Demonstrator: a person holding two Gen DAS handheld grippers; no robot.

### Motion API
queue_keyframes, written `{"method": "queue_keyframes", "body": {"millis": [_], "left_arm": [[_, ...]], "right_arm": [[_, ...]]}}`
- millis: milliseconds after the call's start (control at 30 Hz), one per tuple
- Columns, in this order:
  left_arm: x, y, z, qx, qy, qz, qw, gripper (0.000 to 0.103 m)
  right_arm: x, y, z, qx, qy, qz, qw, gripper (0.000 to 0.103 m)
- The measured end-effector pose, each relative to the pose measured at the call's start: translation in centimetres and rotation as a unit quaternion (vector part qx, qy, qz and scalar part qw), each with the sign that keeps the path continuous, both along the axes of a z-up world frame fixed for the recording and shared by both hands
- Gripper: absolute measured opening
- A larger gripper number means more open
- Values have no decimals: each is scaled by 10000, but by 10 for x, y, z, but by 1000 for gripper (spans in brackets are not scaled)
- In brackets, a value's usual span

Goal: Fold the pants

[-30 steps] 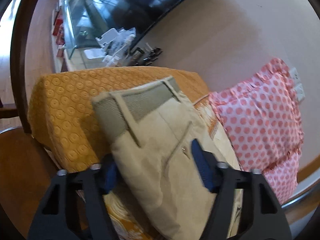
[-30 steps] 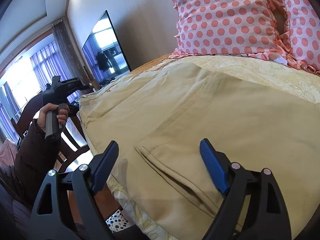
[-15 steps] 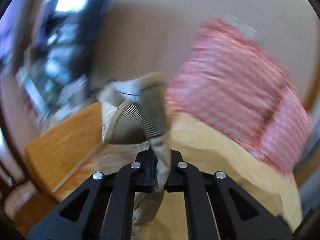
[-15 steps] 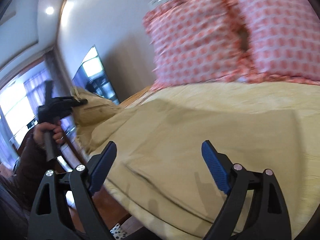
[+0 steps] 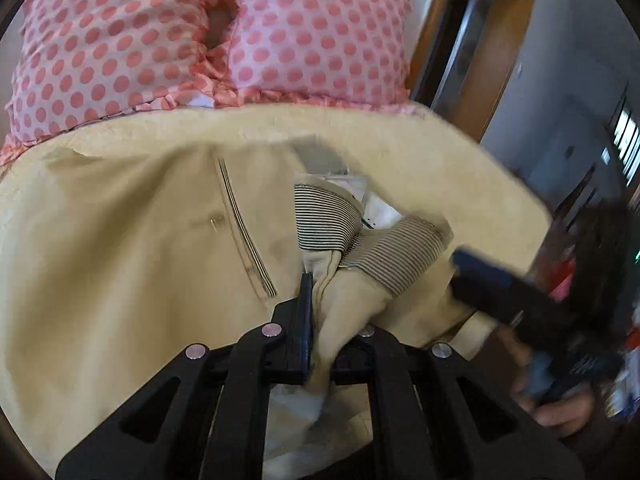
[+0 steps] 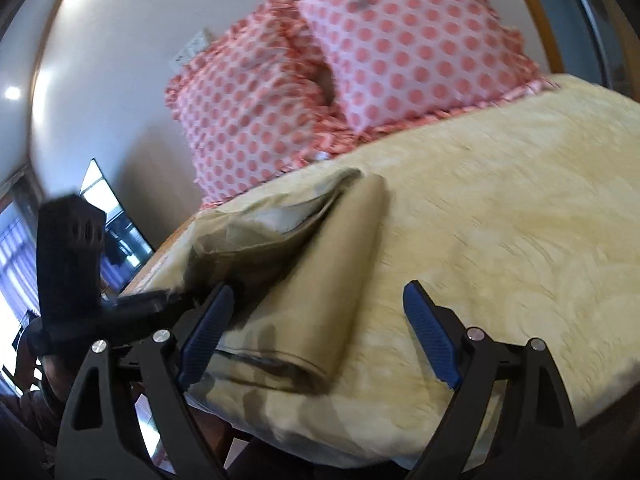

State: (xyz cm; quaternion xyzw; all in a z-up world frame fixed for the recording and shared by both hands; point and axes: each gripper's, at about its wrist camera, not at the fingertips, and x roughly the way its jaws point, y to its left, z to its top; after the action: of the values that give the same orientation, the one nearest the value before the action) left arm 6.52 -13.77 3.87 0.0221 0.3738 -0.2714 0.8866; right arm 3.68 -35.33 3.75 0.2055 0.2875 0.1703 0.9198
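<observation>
The beige pants [image 5: 132,264] lie on the yellow bedspread [image 6: 500,216]. My left gripper [image 5: 324,320] is shut on the pants' waistband end, whose striped lining [image 5: 324,218] shows just beyond the fingers. In the right wrist view the pants [image 6: 320,292] lie folded over as a long band, with the left gripper [image 6: 132,308] at their near left end. My right gripper [image 6: 316,340] is open and empty, hovering over the folded pants near the bed's front edge. It also shows blurred in the left wrist view [image 5: 504,288].
Two pink polka-dot pillows [image 5: 208,36] lean against the wall at the head of the bed. A television [image 6: 108,200] stands at the far left. A wooden door frame [image 5: 480,52] is at the right. The bed's front edge [image 6: 320,440] drops off near the grippers.
My left gripper shut on the waistband end and carried it across over the rest of the pants. My right gripper stayed open and swung right along the bed edge.
</observation>
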Motion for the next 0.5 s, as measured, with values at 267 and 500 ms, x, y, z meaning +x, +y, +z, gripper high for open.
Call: {"method": "queue_keyframes", "body": {"millis": [267, 500], "left_arm": [[-28, -5, 49, -187, -856, 16, 9962, 5], [-33, -35, -2, 405, -570, -272, 9972, 12]], "right_arm": [[0, -15, 1, 11, -110, -237, 9997, 86], [-4, -30, 7, 9, -92, -551, 9984, 86]]}}
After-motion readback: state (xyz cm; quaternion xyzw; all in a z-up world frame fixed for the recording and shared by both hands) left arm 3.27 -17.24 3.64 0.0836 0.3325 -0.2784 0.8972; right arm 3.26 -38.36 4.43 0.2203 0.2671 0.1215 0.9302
